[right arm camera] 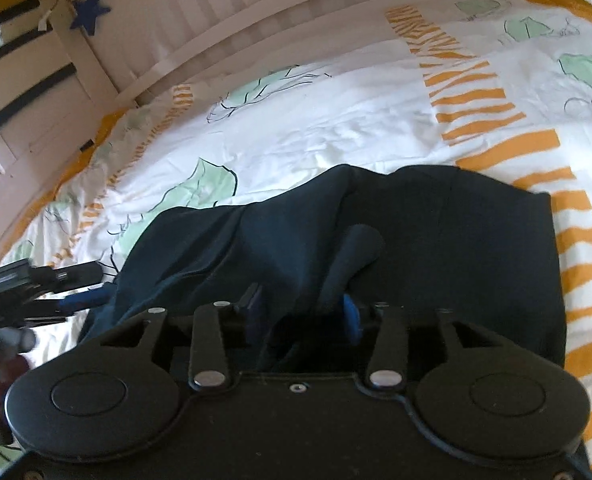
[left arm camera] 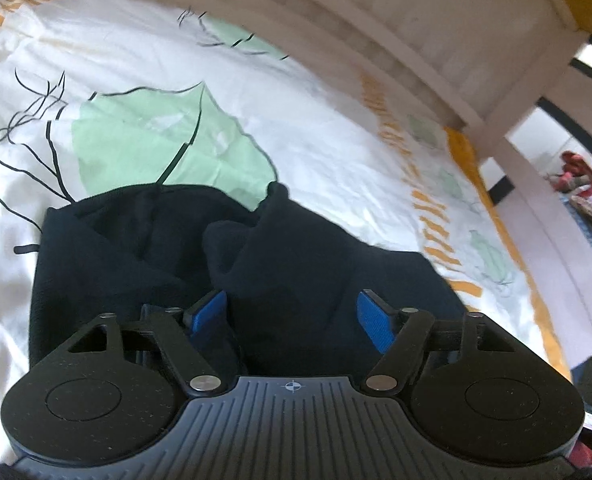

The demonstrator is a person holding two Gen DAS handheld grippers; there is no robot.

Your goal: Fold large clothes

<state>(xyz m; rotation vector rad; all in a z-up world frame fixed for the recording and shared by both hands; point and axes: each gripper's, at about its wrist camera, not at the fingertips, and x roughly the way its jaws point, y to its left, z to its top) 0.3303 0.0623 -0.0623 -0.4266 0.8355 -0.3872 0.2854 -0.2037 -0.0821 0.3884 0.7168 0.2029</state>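
A dark navy garment (left arm camera: pixel 135 260) lies crumpled on the bed cover, with one straight edge to the right in the right wrist view (right arm camera: pixel 456 240). My left gripper (left arm camera: pixel 291 316) stands over it, jaws wide apart. A raised fold sits between the blue pads (left arm camera: pixel 376 320) without being pinched. My right gripper (right arm camera: pixel 302 308) has its jaws partly apart over the same garment. Loose folds fill the gap, and a rolled bit of cloth (right arm camera: pixel 360 244) sticks up just beyond the fingers. The left gripper (right arm camera: pixel 91 284) shows at the garment's left edge in the right wrist view.
The white duvet (left arm camera: pixel 316 140) with green leaves and orange stripes (right arm camera: pixel 476 108) covers the bed. A white slatted bed end (right arm camera: pixel 255 12) runs along the far side, with a blue star (right arm camera: pixel 89 10) hanging on its post. A room with red items (left arm camera: pixel 580 188) lies beyond the bed's side.
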